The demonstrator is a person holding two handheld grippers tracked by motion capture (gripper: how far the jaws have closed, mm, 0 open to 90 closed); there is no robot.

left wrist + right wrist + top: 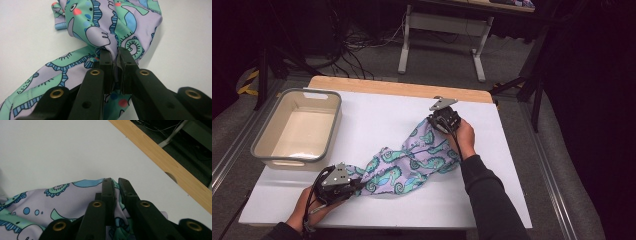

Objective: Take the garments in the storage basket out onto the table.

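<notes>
A lilac cloth (409,162) printed with green and blue seahorses lies stretched in a crumpled band across the white table top (377,115). My left gripper (357,186) is at the near left edge, shut on the cloth's near end; in the left gripper view the cloth (100,27) is pinched between the jaws of that gripper (114,53). My right gripper (435,124) is farther back toward the middle right, shut on the cloth's far end; the right gripper view has that gripper (115,182) clamping the cloth (62,200) at its edge.
A grey-rimmed beige bin (299,127) stands at the table's left, with nothing in it that I can see. The wooden table edge (402,89) runs along the back, also seen as the wooden edge (162,157) in the right gripper view. Cables and a desk frame (442,35) are on the floor beyond.
</notes>
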